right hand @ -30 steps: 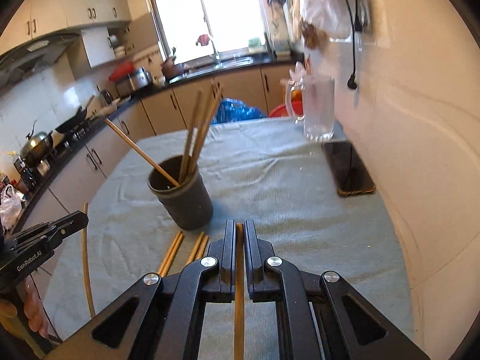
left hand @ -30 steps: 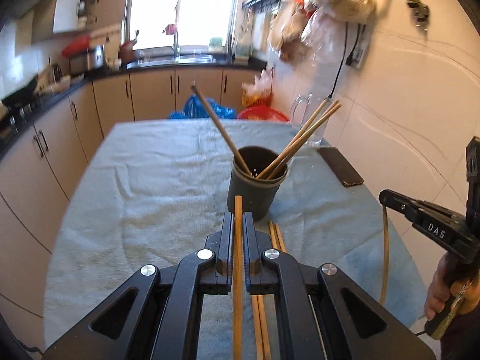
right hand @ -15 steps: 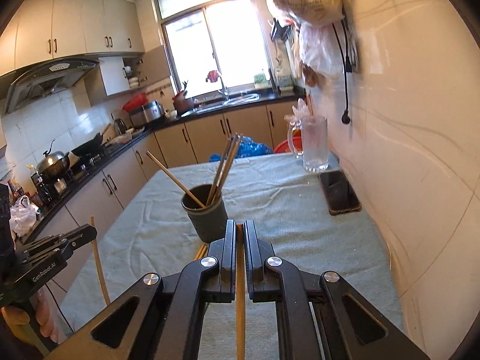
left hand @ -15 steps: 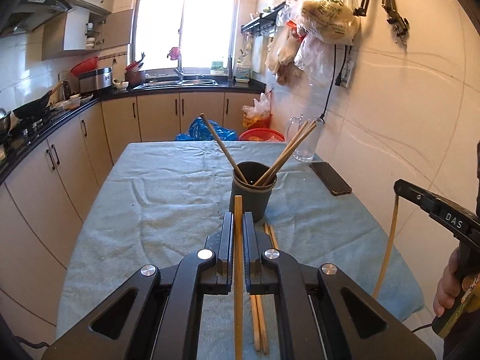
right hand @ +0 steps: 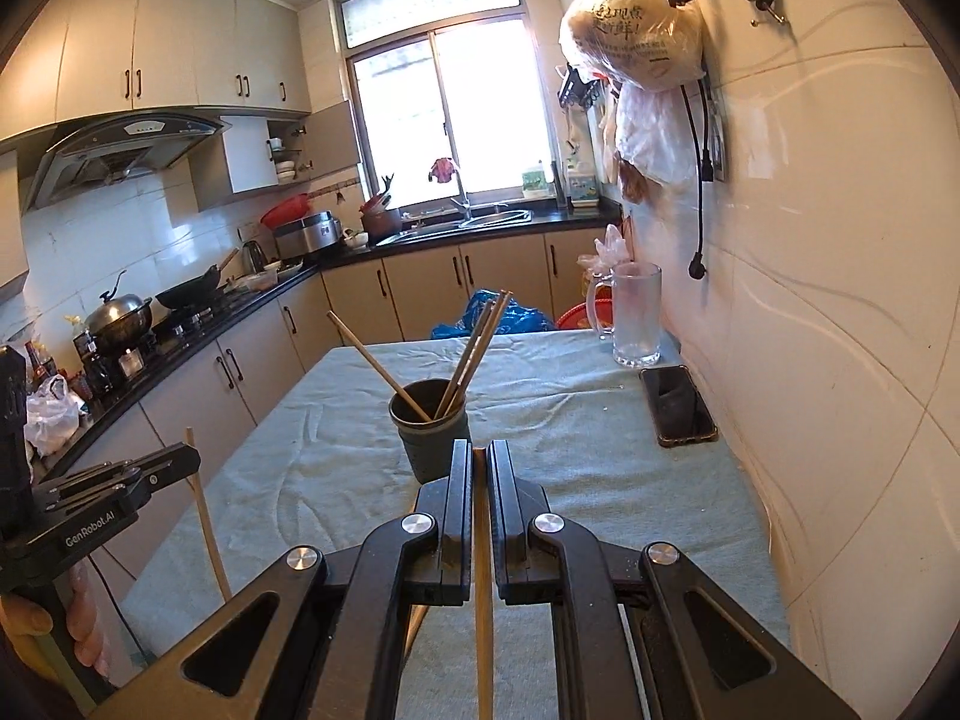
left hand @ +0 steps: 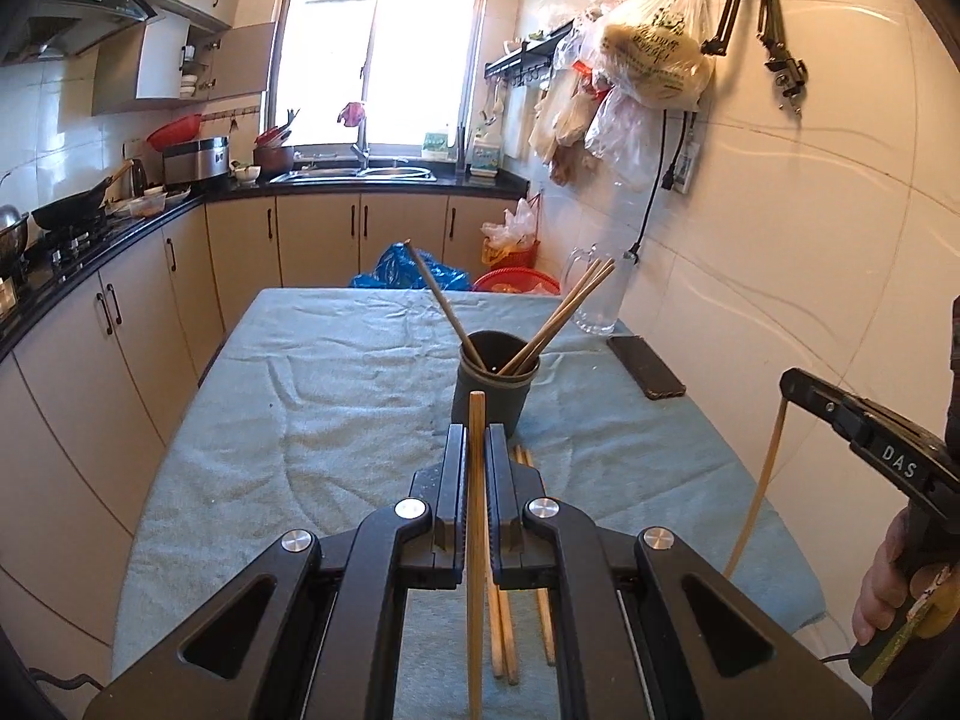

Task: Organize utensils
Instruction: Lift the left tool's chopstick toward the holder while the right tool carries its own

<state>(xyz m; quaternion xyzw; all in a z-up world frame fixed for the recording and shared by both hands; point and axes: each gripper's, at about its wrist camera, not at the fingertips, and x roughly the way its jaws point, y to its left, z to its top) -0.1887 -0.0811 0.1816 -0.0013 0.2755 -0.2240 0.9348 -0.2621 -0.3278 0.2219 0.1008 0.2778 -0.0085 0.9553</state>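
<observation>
A dark cup (left hand: 495,385) (right hand: 434,435) with several wooden chopsticks stands on the blue-grey cloth of the table (left hand: 312,420) (right hand: 576,420). My left gripper (left hand: 475,438) is shut on a single chopstick (left hand: 476,540), held above the cloth short of the cup. My right gripper (right hand: 478,450) is shut on another chopstick (right hand: 483,600), also short of the cup. Each view shows the other gripper at its edge: the right gripper (left hand: 792,381) with its chopstick hanging down, the left gripper (right hand: 192,459) likewise. Loose chopsticks (left hand: 501,618) lie on the cloth under my left gripper.
A black phone (right hand: 678,405) (left hand: 645,366) lies near the right wall, with a glass mug (right hand: 636,324) beyond it. Cabinets and a stove counter (right hand: 198,312) run along the left. A sink and window are at the far end. Bags hang on the right wall (left hand: 654,54).
Both grippers rose and pulled back from the cup, each still shut on its chopstick. The cup now looks smaller and farther, and more of the kitchen shows.
</observation>
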